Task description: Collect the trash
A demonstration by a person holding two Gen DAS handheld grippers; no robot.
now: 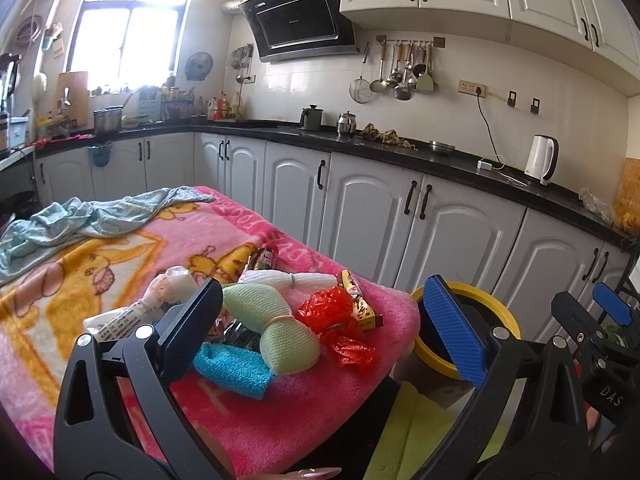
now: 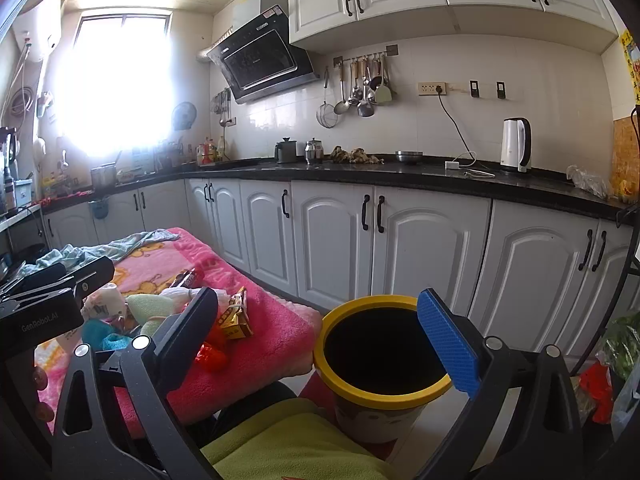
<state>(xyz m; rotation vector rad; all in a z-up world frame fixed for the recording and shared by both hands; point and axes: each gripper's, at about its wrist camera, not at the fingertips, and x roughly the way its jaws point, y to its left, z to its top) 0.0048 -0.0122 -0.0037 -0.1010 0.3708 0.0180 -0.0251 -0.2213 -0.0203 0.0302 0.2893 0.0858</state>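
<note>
I see a fluffy pink fleece blanket [image 1: 280, 408], crinkly glossy red plastic bag [image 1: 332, 312], coarse blue mesh scrubber [image 1: 234, 368], my left gripper [image 1: 332, 320] with ribbed matt blue pads, a smooth yellow plastic rim on the bin [image 2: 384, 304], polished black stone counter [image 2: 400, 174], glossy white tiles [image 1: 440, 112].
</note>
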